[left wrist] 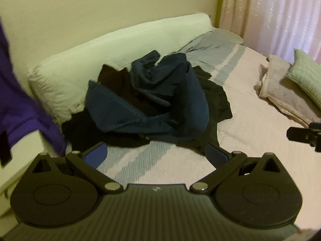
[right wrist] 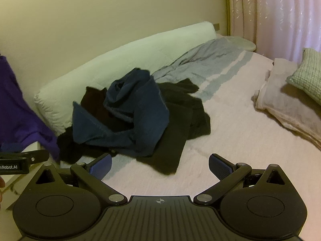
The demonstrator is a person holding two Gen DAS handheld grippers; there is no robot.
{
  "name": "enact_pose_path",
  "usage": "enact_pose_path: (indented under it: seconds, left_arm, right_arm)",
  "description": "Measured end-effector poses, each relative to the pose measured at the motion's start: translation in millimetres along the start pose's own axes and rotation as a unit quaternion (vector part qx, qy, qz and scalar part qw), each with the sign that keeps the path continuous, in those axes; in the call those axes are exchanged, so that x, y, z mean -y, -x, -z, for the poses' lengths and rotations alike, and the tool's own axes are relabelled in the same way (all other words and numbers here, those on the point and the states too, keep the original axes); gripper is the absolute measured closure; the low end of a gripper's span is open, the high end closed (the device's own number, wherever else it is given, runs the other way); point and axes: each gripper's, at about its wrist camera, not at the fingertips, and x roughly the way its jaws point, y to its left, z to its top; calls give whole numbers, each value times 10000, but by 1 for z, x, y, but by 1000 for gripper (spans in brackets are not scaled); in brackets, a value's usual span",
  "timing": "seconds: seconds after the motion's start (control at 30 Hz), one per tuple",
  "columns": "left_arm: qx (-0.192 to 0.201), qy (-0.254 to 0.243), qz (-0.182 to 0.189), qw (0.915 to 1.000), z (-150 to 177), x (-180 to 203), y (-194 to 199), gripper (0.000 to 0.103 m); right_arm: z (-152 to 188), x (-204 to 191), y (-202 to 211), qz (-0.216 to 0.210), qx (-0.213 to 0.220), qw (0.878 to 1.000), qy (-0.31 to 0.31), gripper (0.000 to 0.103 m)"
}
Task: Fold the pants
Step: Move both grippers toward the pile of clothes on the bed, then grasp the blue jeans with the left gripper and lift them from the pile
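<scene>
Both claws are wide apart and hold nothing. The left gripper [left wrist: 155, 155] and the right gripper [right wrist: 159, 165] hang over the near edge of the bed [right wrist: 230, 140], side by side.

The pants are in a messy pile near the left edge of the bed, up against the long white pillow [right wrist: 120, 54]. The blue pants [right wrist: 128, 118] sit on top, all twisted and bunched. Black pants [right wrist: 176, 130] lie under them and stick out to the right. A purple cloth [right wrist: 18, 110] hangs at the left, off the bed. Folded pale cloths [right wrist: 286, 108] rest by the right edge, well away from the pile.

The job now looks like picking one pair out of the pile. The blue pair is the easy one, since it is on top. A good way is to find the waist or a leg end and pinch only that cloth, not the black cloth below. Which part is the waist is hard to tell from here. Then lift it clear and lay it flat on the bare part of the bed, between the pile and the right edge.
</scene>
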Motion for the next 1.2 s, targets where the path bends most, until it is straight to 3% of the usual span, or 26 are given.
enact_pose_path:
  seconds: [0.23,0.4,0.5,0.57,0.8,0.9,0.97,1.0,1.03,1.1,1.2]
  left_arm:
    - [140,-764,488,9958,-73,-27,-89,1]
    - [147,-1633,1026,9811,-136,-37,-174,1]
    - [210,-2065,1485,9669,-172,-34,-222,1]
    - [244,-2383,1707,9558,-194,-27,-254,8]
    - [192,-3439,2470,9058,-234,13,-348,21]
    - [4,-3676,2620,8923,-238,25,-377,41]
    - [-144,-3780,2649,8870,-238,28,-390,72]
    - [-222,-3755,2663,8875,-238,26,-393,79]
    - [-286,-3703,2683,8889,-236,22,-392,93]
    - [-303,-3665,2713,8895,-230,11,-385,98]
    - [-242,-3440,2599,9020,-211,-15,-362,100]
  right_arm:
    - [-46,0,-65,291,27,9994,-187,3]
    - [-85,2,-128,313,-46,9989,-338,21]
    - [-107,9,-167,352,-96,9986,-393,25]
    - [-116,14,-187,376,-119,9983,-428,26]
    - [-142,32,-242,445,-252,9975,-481,26]
    - [-146,36,-254,448,-319,9973,-480,26]
    - [-148,38,-261,448,-352,9972,-488,26]
    - [-150,38,-264,431,-368,9972,-489,26]
    - [-152,36,-267,390,-397,9972,-490,26]
    - [-157,33,-274,294,-417,9976,-471,26]
    - [-167,22,-288,80,-428,9984,-350,26]
